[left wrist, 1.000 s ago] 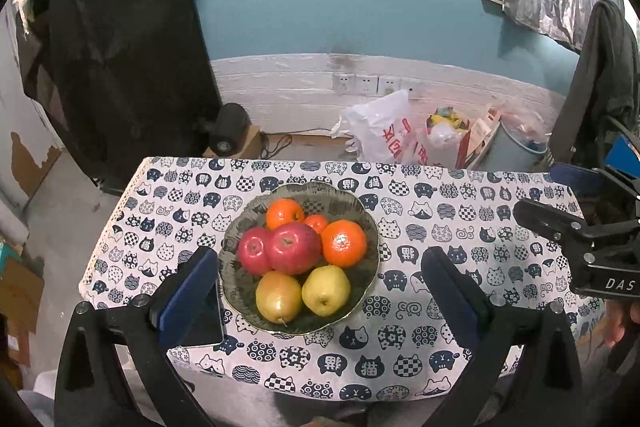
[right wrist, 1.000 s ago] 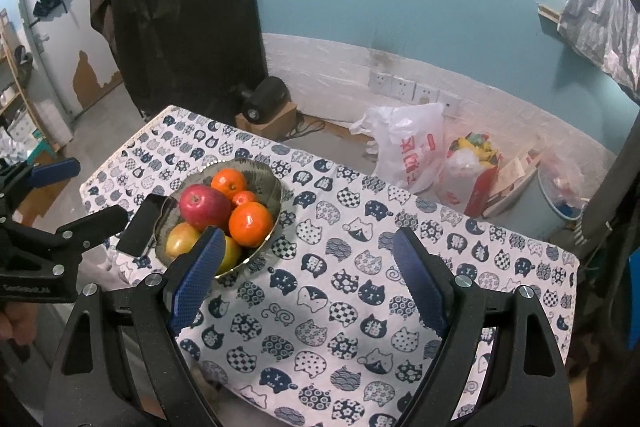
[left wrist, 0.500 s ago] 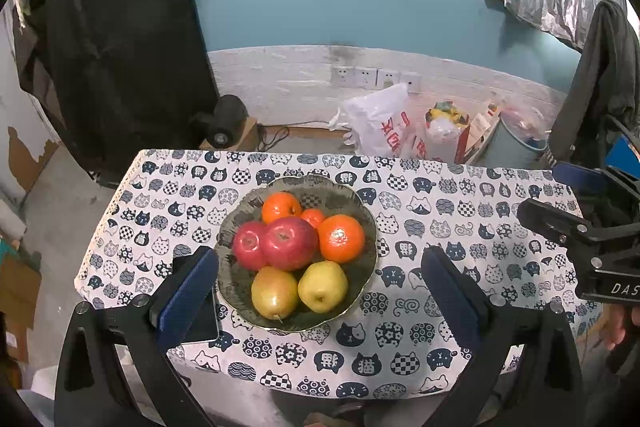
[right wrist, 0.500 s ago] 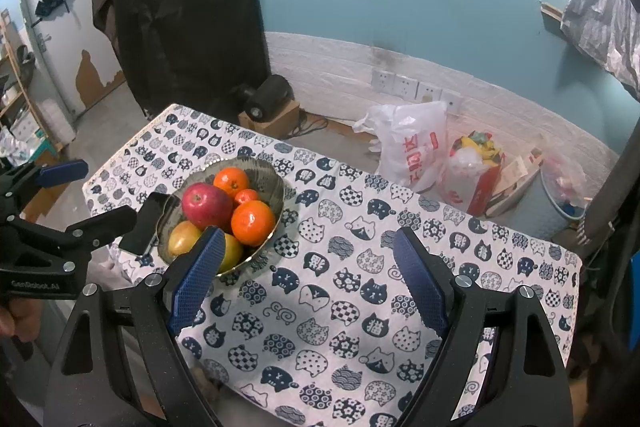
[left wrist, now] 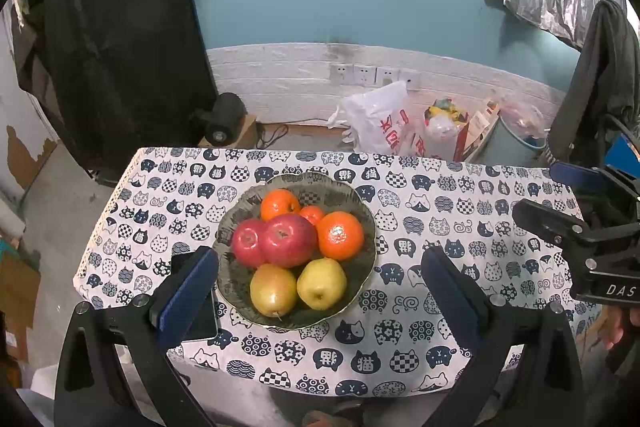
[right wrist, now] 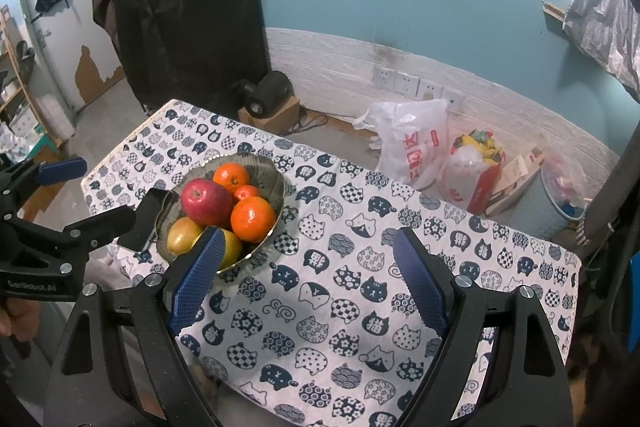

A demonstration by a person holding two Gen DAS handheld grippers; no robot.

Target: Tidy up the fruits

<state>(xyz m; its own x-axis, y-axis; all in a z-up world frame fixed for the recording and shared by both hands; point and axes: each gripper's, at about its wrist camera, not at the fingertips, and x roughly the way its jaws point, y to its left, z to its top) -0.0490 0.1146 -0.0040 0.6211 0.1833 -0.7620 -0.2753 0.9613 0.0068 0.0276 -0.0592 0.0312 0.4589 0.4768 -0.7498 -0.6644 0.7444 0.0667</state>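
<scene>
A dark patterned bowl [left wrist: 238, 217] [right wrist: 267, 172] stands on the cat-print tablecloth, left of the table's middle. It holds two red apples [left wrist: 286, 239] [right wrist: 205, 201], three oranges [left wrist: 340, 235] [right wrist: 253, 218] and two yellow pears [left wrist: 321, 283]. My left gripper [left wrist: 318, 259] hovers open above the bowl's near side, its blue pads on either side of the fruit and apart from it. My right gripper [right wrist: 308, 243] hangs open over bare cloth to the right of the bowl. Each gripper shows in the other's view, the right gripper [left wrist: 544, 195] and the left gripper [right wrist: 96, 193].
A black phone [right wrist: 145, 219] [left wrist: 200, 311] lies against the bowl's left side, near the table's left edge. The tablecloth [left wrist: 400, 347] [right wrist: 340, 307] ends close below both grippers. Behind the table, plastic bags [left wrist: 380, 123] and a grey bucket [left wrist: 508, 147] sit on the floor by the wall.
</scene>
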